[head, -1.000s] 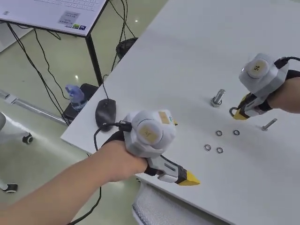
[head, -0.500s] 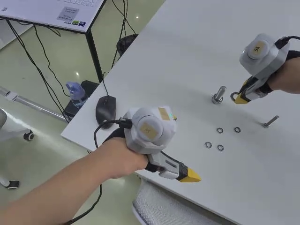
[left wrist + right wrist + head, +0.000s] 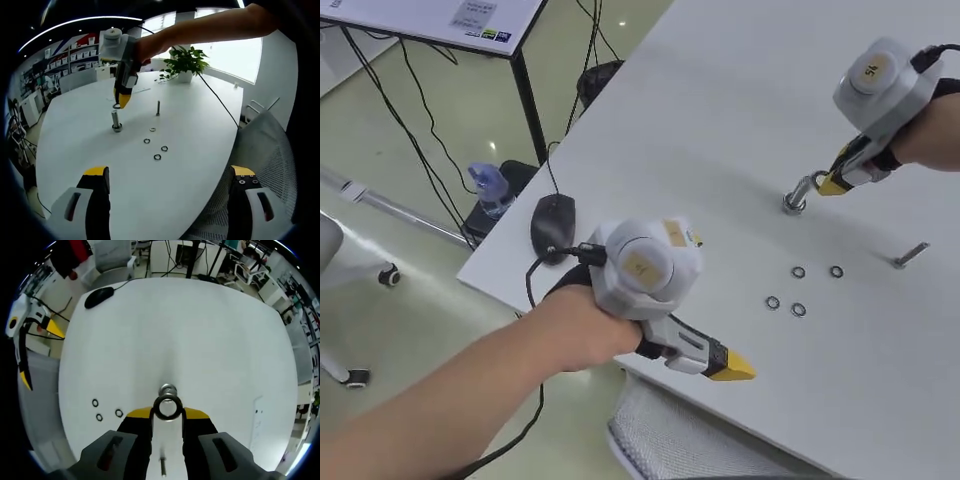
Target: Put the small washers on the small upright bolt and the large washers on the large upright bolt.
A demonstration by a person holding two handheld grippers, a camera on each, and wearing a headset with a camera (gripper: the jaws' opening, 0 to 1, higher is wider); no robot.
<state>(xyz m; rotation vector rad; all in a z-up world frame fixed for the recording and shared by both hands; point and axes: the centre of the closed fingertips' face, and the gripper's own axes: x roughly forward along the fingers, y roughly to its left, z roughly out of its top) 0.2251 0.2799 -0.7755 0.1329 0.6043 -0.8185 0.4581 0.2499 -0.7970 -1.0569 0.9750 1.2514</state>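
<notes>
Right gripper view | right tool (image 3: 167, 413) pinching large washer (image 3: 156, 408), moved from beside to above large bolt (image 3: 168, 389) | left tool (image 3: 169, 171) spread

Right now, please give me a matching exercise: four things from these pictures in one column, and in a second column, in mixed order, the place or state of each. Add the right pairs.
Column 1
1. large washer
2. small washers
3. left hand-held gripper
4. computer mouse

Column 2
A. open, holding nothing
B. near the edge of the table
C. pinched in the right hand-held gripper, over the large bolt
D. lying loose on the table

Pairs: 1-C, 2-D, 3-A, 4-B
</notes>
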